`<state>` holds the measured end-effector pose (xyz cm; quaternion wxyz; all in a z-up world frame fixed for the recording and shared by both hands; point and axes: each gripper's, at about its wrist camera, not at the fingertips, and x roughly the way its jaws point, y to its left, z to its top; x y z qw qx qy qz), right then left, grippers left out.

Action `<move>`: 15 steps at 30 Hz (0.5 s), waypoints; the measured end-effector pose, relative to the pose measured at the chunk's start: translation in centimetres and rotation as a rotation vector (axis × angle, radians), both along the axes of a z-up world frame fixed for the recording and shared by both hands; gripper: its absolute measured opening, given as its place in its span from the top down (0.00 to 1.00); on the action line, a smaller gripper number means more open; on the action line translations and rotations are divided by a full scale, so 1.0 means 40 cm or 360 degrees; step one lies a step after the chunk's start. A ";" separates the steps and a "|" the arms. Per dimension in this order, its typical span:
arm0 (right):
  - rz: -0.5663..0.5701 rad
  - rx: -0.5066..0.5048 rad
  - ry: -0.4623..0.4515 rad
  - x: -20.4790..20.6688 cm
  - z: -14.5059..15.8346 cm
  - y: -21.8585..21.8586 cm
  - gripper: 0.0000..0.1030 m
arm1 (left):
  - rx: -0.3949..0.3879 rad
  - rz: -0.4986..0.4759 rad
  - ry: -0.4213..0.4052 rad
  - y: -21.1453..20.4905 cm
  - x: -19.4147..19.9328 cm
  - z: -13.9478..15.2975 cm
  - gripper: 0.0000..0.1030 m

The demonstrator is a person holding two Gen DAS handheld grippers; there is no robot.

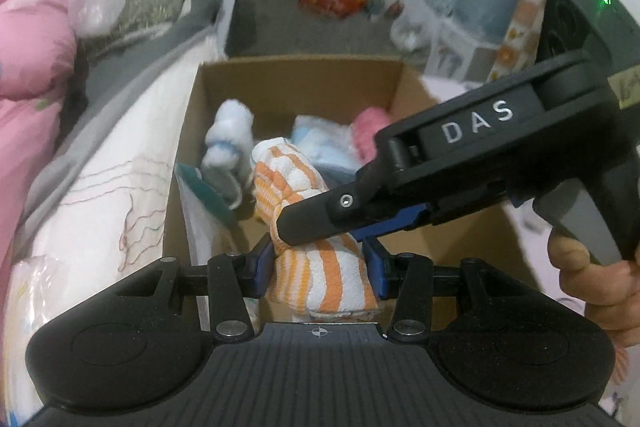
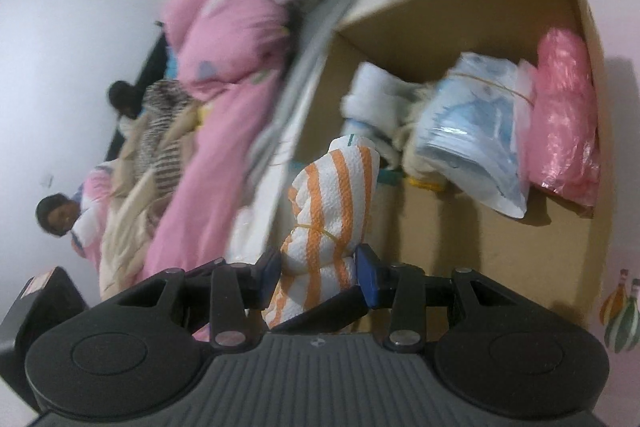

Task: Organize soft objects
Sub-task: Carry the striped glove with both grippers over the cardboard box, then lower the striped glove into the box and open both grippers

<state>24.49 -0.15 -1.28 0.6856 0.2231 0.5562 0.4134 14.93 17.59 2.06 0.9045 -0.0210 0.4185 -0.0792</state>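
from the left wrist we see our left gripper (image 1: 320, 263) clamped on the near end of the towel (image 1: 304, 203), its long axis running away from us over the box (image 1: 300, 67)'s near edge, with our right gripper (image 1: 320, 223) pinching it crosswise just beyond. from the right wrist, our right gripper (image 2: 318, 277) grips the towel (image 2: 332, 195) low, its free end pointing up toward the box (image 2: 440, 7)'s left wall.

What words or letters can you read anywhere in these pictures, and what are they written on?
"DAS": white letters on the black body of the right gripper, seen from the left wrist camera.
Yellowish label at that gripper's back edge: handwriting, too cut off to read.
Small sticker on the black device at the lower left of the right wrist view: too blurred to read.
The cardboard box shows no readable print.
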 end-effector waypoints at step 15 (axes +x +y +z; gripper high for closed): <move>-0.0006 -0.0139 0.0232 0.085 -0.110 0.073 0.40 | 0.0303 -0.0009 0.0199 -0.021 0.080 -0.082 0.52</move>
